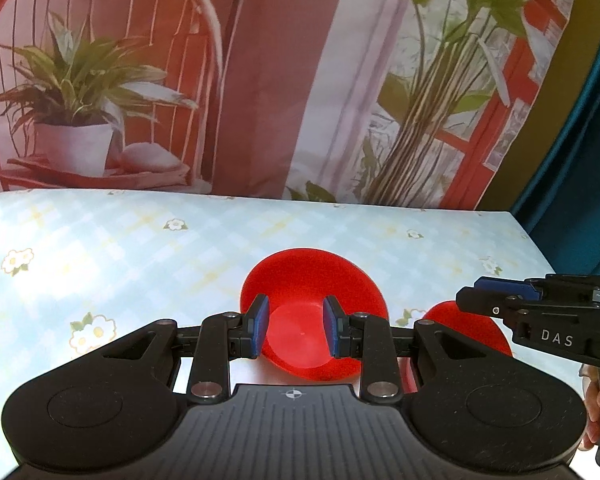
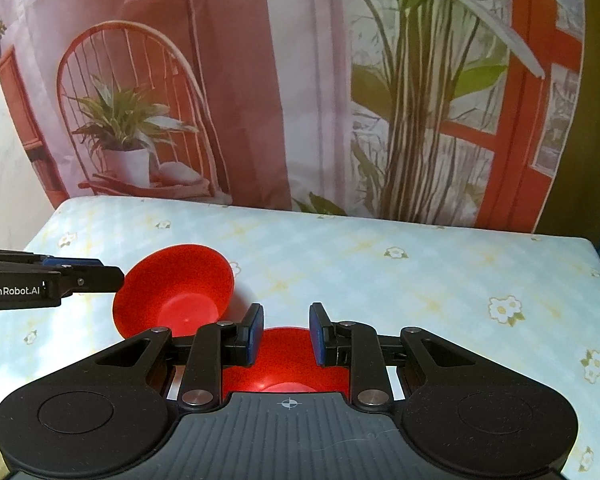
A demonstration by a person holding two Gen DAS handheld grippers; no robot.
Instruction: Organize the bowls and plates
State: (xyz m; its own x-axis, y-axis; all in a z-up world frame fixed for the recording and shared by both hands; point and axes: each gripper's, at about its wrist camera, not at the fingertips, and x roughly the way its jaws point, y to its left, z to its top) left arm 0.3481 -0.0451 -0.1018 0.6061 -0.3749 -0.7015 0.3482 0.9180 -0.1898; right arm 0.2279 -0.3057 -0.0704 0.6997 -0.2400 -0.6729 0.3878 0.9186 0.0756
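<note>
Two red plastic bowls sit on the table. In the left wrist view the left bowl [image 1: 314, 312] lies just ahead of my left gripper [image 1: 296, 330], which is open with its blue pads over the bowl's near side. The right bowl [image 1: 466, 330] shows partly behind the right gripper [image 1: 480, 294]. In the right wrist view my right gripper [image 2: 286, 334] is open above the right bowl [image 2: 286, 364], mostly hidden under it. The left bowl [image 2: 176, 292] lies to the left there, with the left gripper [image 2: 104, 274] at its rim.
The table wears a light blue checked cloth with flowers [image 1: 140, 248]. A printed backdrop of a chair, plants and a window [image 1: 260, 80] hangs right behind the table's far edge. The table's right edge [image 2: 596, 264] is close by.
</note>
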